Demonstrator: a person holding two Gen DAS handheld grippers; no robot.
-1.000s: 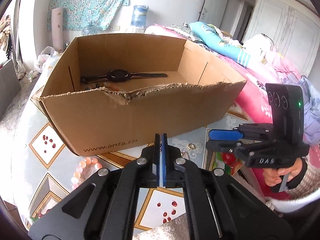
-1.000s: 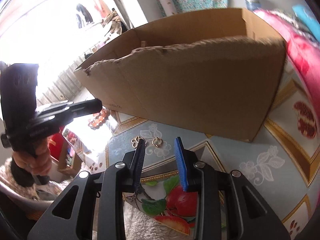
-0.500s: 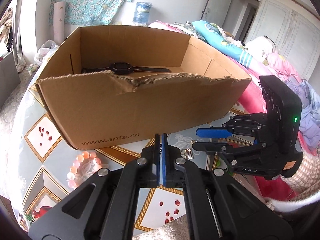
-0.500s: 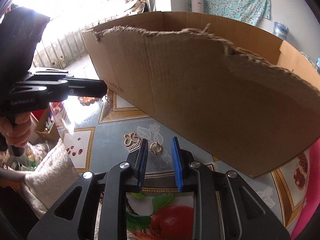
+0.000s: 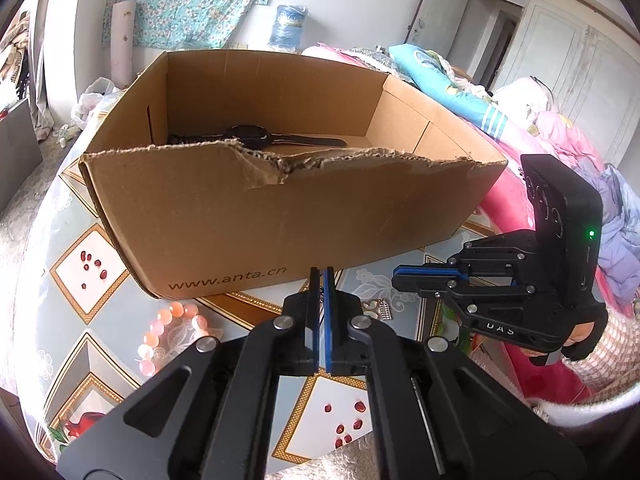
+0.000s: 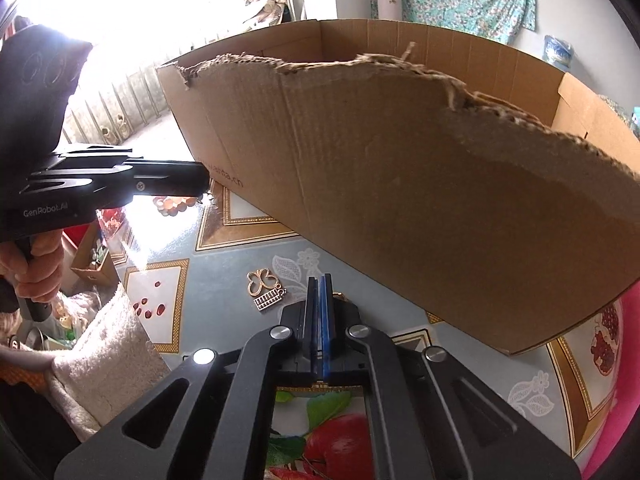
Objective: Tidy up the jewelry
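Note:
A torn cardboard box [image 5: 280, 208] stands on the patterned table, with a black watch [image 5: 256, 136] inside. My left gripper [image 5: 322, 276] is shut and empty, in front of the box. My right gripper [image 6: 319, 285] has closed where a gold ring lay; a sliver of gold [image 6: 340, 295] shows beside the fingers, so it seems shut on the ring. A gold butterfly charm [image 6: 260, 282] and a small abacus charm [image 6: 270, 300] lie just left of it. A pink bead bracelet [image 5: 168, 332] lies left of my left gripper.
The box [image 6: 400, 184] fills the table's far side. A white towel [image 6: 108, 356] hangs at the near left table edge. A bed with pink bedding [image 5: 540, 140] lies to the right. The right gripper [image 5: 400, 280] also shows in the left wrist view.
My right gripper moved forward over the gold ring and its jaws closed. The left gripper drifted slightly and stayed shut.

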